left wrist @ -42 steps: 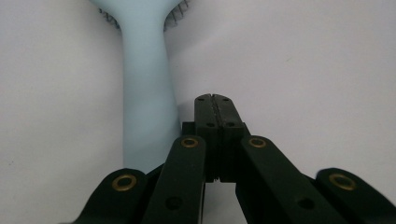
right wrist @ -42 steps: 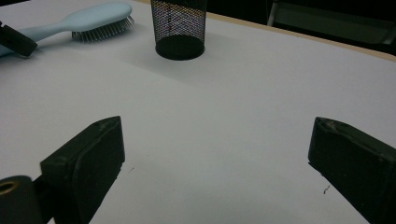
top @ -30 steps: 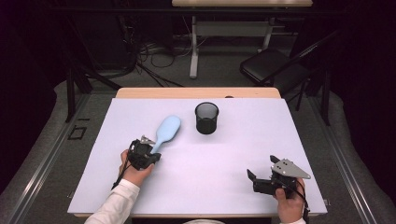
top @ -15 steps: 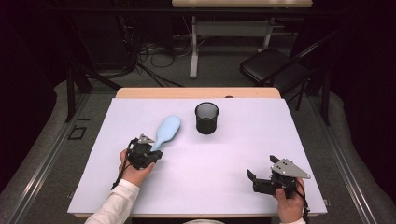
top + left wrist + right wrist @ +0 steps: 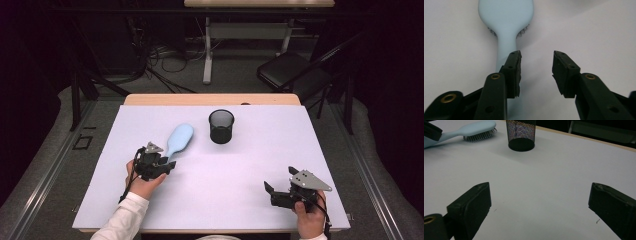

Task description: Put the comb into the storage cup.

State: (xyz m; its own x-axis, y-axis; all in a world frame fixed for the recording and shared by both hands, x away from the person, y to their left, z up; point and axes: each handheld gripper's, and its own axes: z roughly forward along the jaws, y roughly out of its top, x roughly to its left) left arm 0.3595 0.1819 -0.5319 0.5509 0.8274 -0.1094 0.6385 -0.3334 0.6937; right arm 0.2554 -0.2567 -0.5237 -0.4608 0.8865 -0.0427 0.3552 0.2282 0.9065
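Observation:
A pale blue hairbrush (image 5: 179,138) lies bristles down on the white table (image 5: 250,165), head toward the far side. My left gripper (image 5: 167,166) sits at the end of its handle. Its jaws have just been opening and now stand apart. In the left gripper view the brush (image 5: 506,15) runs under the left-hand jaw, and bare table shows in the left gripper's (image 5: 536,60) gap. My right gripper (image 5: 269,194) rests near the front right, and in its own view the right gripper (image 5: 540,192) stands wide open over bare table.
A black mesh cup (image 5: 221,126) stands upright at the far middle of the table, to the right of the brush head. In the right gripper view the cup (image 5: 520,133) and brush (image 5: 474,128) are far ahead. A chair (image 5: 295,72) and desk legs stand beyond the table.
The left gripper's jaws have parted from the brush handle. The brush, both hands and the cup have stayed where they were.

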